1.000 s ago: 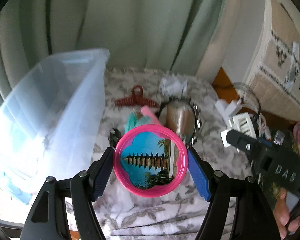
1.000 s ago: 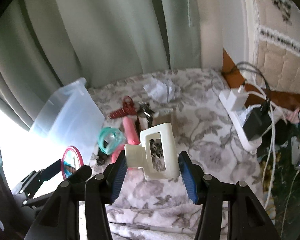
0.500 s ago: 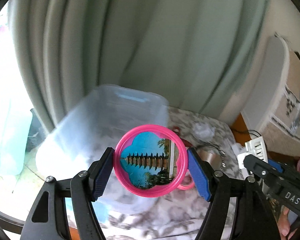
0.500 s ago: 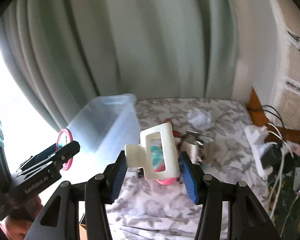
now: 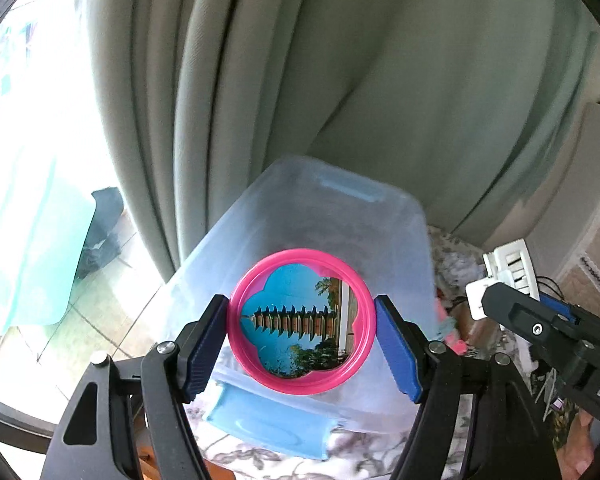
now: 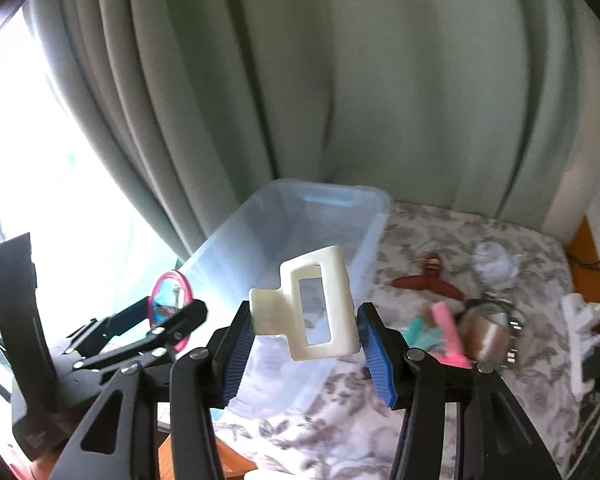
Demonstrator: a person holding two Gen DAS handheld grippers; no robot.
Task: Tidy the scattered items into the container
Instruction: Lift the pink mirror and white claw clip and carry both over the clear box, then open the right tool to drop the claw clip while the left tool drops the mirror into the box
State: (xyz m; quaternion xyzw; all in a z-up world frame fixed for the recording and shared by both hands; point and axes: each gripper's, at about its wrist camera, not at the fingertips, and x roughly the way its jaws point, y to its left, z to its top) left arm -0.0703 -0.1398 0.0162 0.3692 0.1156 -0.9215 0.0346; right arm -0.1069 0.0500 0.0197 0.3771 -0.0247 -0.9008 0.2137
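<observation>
Your left gripper [image 5: 301,334]: clamps pink round mirror [image 5: 301,321] before clear bin [image 5: 328,216]. Your right gripper [image 6: 305,344]: grips cream hair claw [image 6: 308,309].

Your left tool [image 5: 300,344] and right tool [image 6: 304,348] have black frames, silver screws, and ribbed blue pads [image 5: 396,356].

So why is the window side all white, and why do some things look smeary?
Left wrist view: daylight through the window washes that side out, while the pink mirror in the left tongs stays sharp. Right wrist view: same glare at left; the clear bin and the pink stick are motion-blurred, and the curtain bows from the fisheye.
</observation>
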